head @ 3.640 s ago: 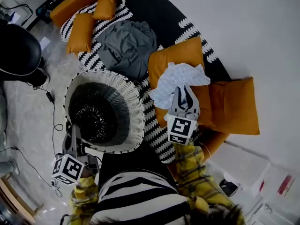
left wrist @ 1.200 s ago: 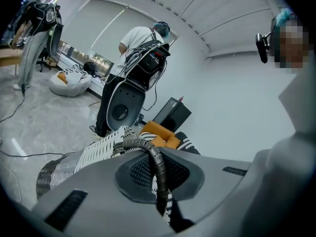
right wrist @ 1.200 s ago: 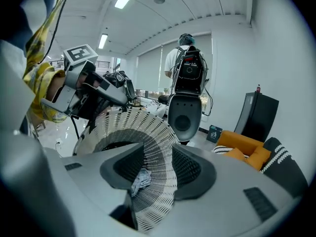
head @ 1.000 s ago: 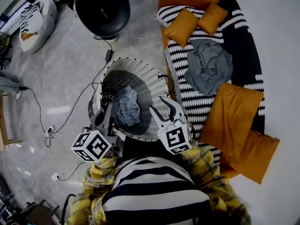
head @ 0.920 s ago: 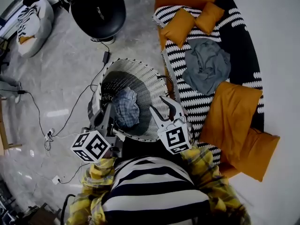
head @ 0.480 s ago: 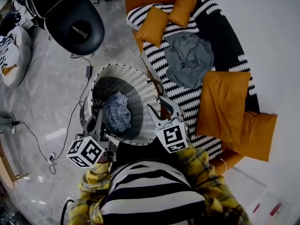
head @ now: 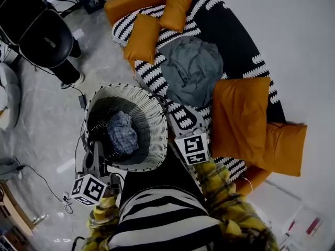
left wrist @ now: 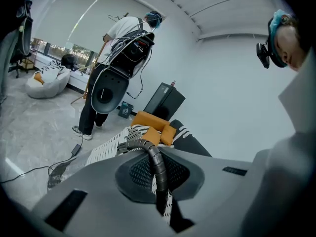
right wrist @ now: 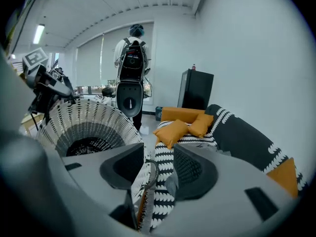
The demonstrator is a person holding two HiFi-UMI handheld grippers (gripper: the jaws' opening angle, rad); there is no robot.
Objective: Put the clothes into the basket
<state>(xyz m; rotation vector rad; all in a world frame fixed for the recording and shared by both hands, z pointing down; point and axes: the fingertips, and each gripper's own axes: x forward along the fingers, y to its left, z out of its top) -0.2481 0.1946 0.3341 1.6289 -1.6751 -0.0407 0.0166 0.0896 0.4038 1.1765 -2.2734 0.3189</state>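
A white woven basket (head: 152, 120) stands on the floor against the sofa, with a blue checked cloth (head: 121, 135) lying in it. A grey garment (head: 191, 69) lies crumpled on the striped sofa. My left gripper (head: 97, 151) is at the basket's left rim. In the left gripper view its jaws (left wrist: 155, 169) are closed around a grey spiral-wrapped handle (left wrist: 148, 149). My right gripper (head: 180, 120) hangs open and empty between the basket's right rim and the sofa edge. Through its gap (right wrist: 158, 164) I see the rim and a thin wire loop (right wrist: 150, 174).
Orange cushions (head: 238, 116) lie on the black-and-white sofa (head: 157, 75). A black chair (head: 44, 35) and cables (head: 31, 177) are on the floor to the left. A person with a backpack rig (right wrist: 131, 58) stands beyond the basket.
Earlier the right gripper held a light cloth over an orange cushion and the basket was empty. Over the last second the right gripper swung from the basket's rim toward the sofa, and the left stayed at the rim.
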